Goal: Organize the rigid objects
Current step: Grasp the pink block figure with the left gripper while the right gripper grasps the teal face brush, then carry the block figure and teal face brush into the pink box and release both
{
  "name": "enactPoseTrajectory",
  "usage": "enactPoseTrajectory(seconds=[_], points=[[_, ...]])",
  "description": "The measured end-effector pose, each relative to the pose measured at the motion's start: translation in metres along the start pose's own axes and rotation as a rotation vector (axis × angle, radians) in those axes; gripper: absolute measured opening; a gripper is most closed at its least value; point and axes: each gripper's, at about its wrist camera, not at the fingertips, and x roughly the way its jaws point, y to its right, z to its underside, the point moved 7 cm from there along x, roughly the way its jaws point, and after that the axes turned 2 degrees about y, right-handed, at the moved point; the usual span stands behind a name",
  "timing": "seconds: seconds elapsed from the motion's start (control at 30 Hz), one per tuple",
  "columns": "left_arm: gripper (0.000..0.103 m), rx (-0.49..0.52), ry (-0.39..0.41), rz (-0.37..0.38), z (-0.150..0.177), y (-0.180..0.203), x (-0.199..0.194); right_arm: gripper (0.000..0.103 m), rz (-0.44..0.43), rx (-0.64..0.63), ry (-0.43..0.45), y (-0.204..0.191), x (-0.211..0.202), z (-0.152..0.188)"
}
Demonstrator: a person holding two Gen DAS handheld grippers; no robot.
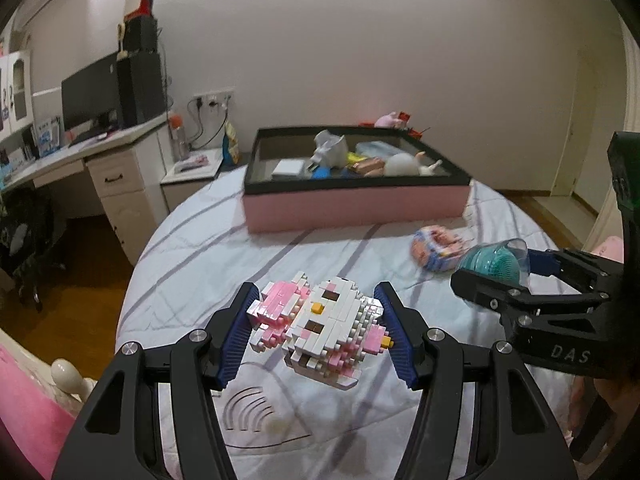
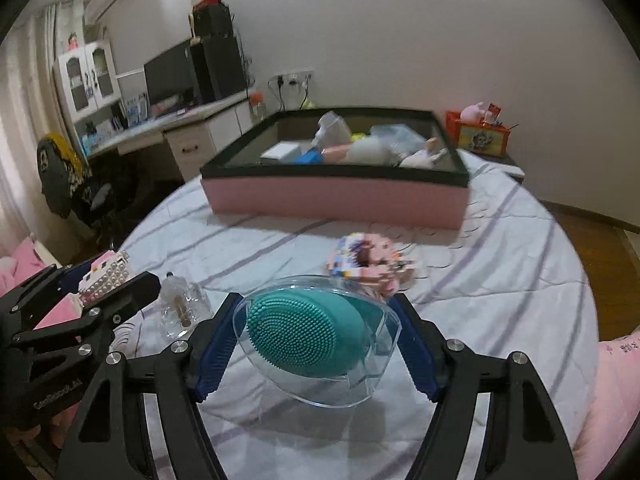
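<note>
A pink and white brick-built cat figure [image 1: 320, 332] hangs above the striped bed sheet, and my left gripper [image 1: 316, 300] is shut on it, its blue pads pressing both sides. A teal bristled silicone brush in a clear plastic case [image 2: 296, 328] is held off the bed by my right gripper [image 2: 316, 304], which is shut on the case. In the left wrist view the right gripper [image 1: 498, 276] with the brush [image 1: 488, 260] is off to the right. In the right wrist view the left gripper [image 2: 104, 280] with the figure [image 2: 106, 272] is at the left.
A pink box with a black rim [image 1: 356, 204] [image 2: 336, 196] holding several items stands at the far end of the bed. A colourful round toy [image 1: 438, 250] [image 2: 372, 260] lies before it. A clear glass bottle [image 2: 182, 308] lies between the grippers. A desk [image 1: 80, 152] stands left.
</note>
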Motion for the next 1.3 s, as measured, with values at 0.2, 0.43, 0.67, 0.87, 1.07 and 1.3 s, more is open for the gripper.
enactPoseTrajectory(seconds=[0.2, 0.43, 0.67, 0.87, 1.07, 1.3], points=[[0.061, 0.019, 0.098, -0.017, -0.03, 0.02, -0.027, 0.075, 0.014, -0.002, 0.154, 0.004, -0.044, -0.023], [0.061, 0.028, 0.261, -0.064, -0.078, 0.031, -0.073, 0.075, 0.011, -0.059, 0.338, -0.007, -0.102, -0.056], [0.061, 0.053, 0.344, -0.102, -0.106, 0.034, -0.095, 0.075, 0.0, -0.09, 0.443, -0.014, -0.133, -0.086], [0.061, 0.057, 0.397, -0.117, -0.128, 0.034, -0.102, 0.075, 0.004, -0.107, 0.48, -0.017, -0.138, -0.103], [0.061, 0.063, 0.427, -0.121, -0.146, 0.034, -0.095, 0.075, 0.005, -0.113, 0.502, -0.014, -0.134, -0.117], [0.061, 0.078, 0.445, -0.123, -0.168, 0.034, -0.069, 0.075, 0.015, -0.117, 0.506, -0.006, -0.119, -0.135]])
